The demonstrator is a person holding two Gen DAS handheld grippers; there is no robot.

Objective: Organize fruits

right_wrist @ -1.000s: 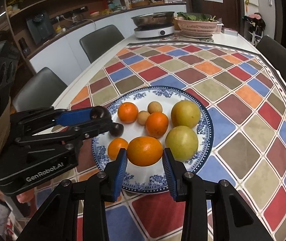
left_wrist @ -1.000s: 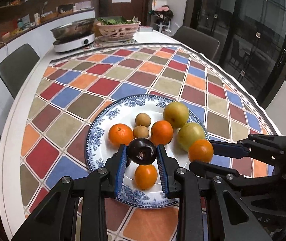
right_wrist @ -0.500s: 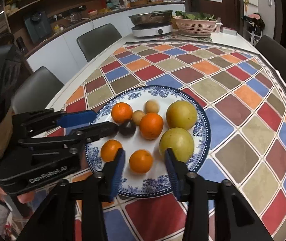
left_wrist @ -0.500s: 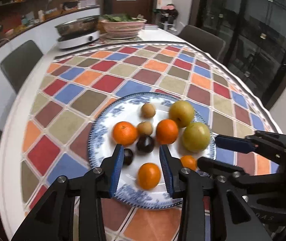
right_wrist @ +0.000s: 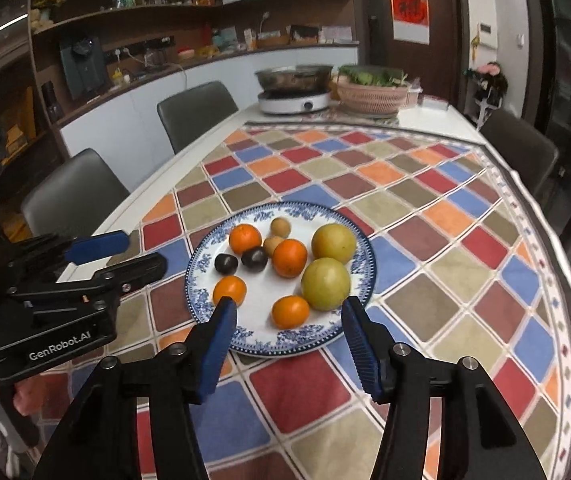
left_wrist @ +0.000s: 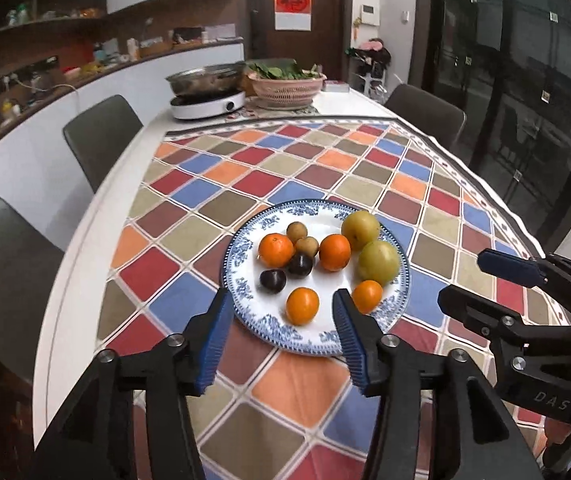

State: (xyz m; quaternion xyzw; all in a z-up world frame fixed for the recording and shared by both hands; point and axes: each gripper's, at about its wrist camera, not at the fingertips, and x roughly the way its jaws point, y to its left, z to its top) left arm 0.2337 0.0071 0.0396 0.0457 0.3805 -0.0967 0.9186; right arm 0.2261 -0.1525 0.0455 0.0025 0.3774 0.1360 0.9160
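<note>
A blue-and-white plate (left_wrist: 245,248) (right_wrist: 201,264) on the checked tablecloth holds several fruits: oranges (left_wrist: 275,249) (right_wrist: 290,312), two yellow-green pears (left_wrist: 378,262) (right_wrist: 325,284), two dark plums (left_wrist: 273,281) (right_wrist: 226,264) and two small brown fruits (left_wrist: 297,232). My left gripper (left_wrist: 281,304) is open and empty, held back above the plate's near rim. My right gripper (right_wrist: 289,312) is open and empty, also above the near rim. Each gripper shows in the other's view, to the plate's side (left_wrist: 485,280) (right_wrist: 125,256).
An induction cooker with a steel pan (left_wrist: 205,92) and a pink basket of greens (left_wrist: 285,86) stand at the table's far end. Grey chairs (left_wrist: 101,136) (right_wrist: 197,112) line the left side, another (left_wrist: 425,114) the far right. The table's white edge (left_wrist: 69,264) runs along the left.
My left gripper let go of the dark plum onto the plate; my right gripper let go of the orange there. Both opened and drew back and up from the plate.
</note>
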